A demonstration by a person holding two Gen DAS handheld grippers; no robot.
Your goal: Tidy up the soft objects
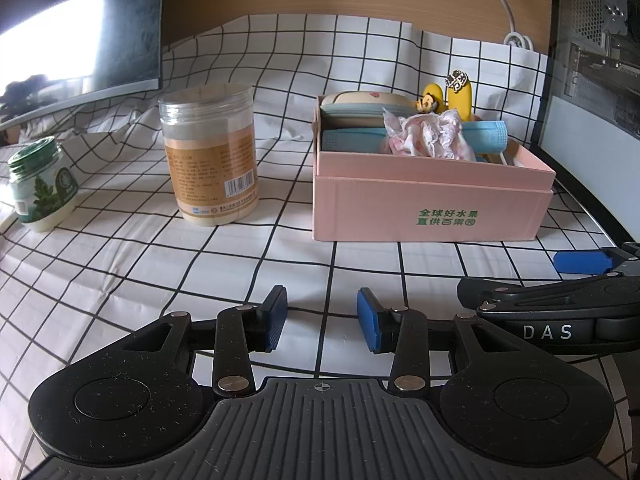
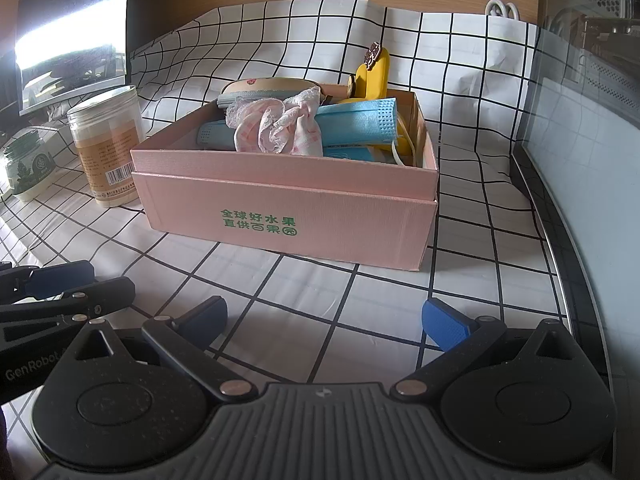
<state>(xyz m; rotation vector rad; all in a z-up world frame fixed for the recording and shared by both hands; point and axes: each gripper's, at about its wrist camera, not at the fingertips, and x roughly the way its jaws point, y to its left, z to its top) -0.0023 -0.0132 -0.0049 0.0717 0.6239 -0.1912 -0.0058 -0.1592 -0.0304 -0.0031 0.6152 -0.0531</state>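
Hovering low over the tabletop (image 1: 120, 280), I am keeping both claws empty. The left claw (image 1: 322, 318) is sitting with its blue pads (image 1: 368, 316) partly spread, nothing between them, only the checked cloth (image 1: 200, 264) showing in the gap. The right claw (image 2: 332, 320) is standing wider apart, its pads (image 2: 446, 326) likewise gripping nothing. Each claw is showing at the edge of the other's view: the right claw (image 1: 580, 280) just beside the left one on its right, the left claw (image 2: 60, 284) just beside the right one on its left.

Ahead of both claws, the pink box (image 1: 432, 208) with green lettering is resting on the cloth, slightly to the right of the left claw and nearly straight ahead of the right claw. Inside it, soft things are lying piled together: a crumpled pink lace cloth (image 2: 276, 126) at the middle, blue face masks (image 2: 356, 126) beside and under it, and a flat beige pouch (image 1: 364, 102) at the far side. Yellow figures (image 1: 458, 90) are standing at the box's far right corner; I cannot tell whether they are inside it or just behind.

Ahead and left of the left claw, a clear jar (image 1: 210, 152) with an orange label is standing upright, well apart from the box. Farther left, a small green-lidded jar (image 1: 42, 184) is standing too. A dark monitor (image 1: 80, 28) is rising beyond them.
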